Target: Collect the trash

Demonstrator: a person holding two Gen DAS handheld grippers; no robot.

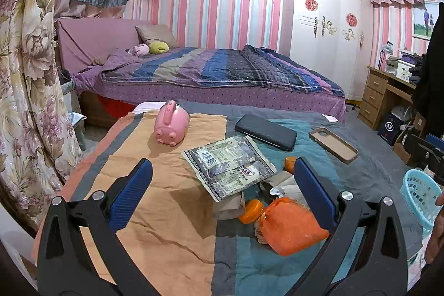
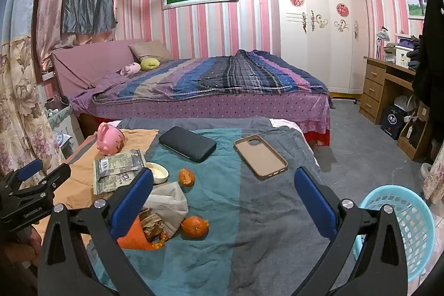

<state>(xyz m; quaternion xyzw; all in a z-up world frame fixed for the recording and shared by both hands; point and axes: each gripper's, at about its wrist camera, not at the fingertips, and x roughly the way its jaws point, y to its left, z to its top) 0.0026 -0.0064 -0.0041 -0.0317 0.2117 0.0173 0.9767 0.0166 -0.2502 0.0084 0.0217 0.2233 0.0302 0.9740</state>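
Orange wrapper (image 1: 291, 224), crumpled and partly spilling brown scraps, lies on the cloth-covered table (image 1: 172, 212) just ahead of the left gripper (image 1: 222, 190). In the left wrist view it sits at about 4 o'clock from the midpoint between the fingers (image 1: 130, 196), close against the right-hand one. Its long axis runs roughly from 10 o'clock to 4 o'clock. Both fingers of this gripper stand spread wide and hold nothing.

Other trash lies around it: a silver snack packet (image 1: 230, 165) at 12 o'clock, a white paper wad (image 1: 288, 187) at 2 o'clock, and a piece of orange peel (image 1: 251, 211) touching the wrapper's near-left end.

The right gripper (image 2: 222, 196) is likewise spread and empty. In its view the wrapper (image 2: 133, 235) lies at 8 o'clock, partly behind its left finger. A light-blue basket (image 2: 405, 229) stands off the table edge at 4 o'clock.

Judgement: the left gripper is nearer the wrapper; the right is nearer the basket. A grasp across the wrapper's short axis calls for a shift toward 4 o'clock.
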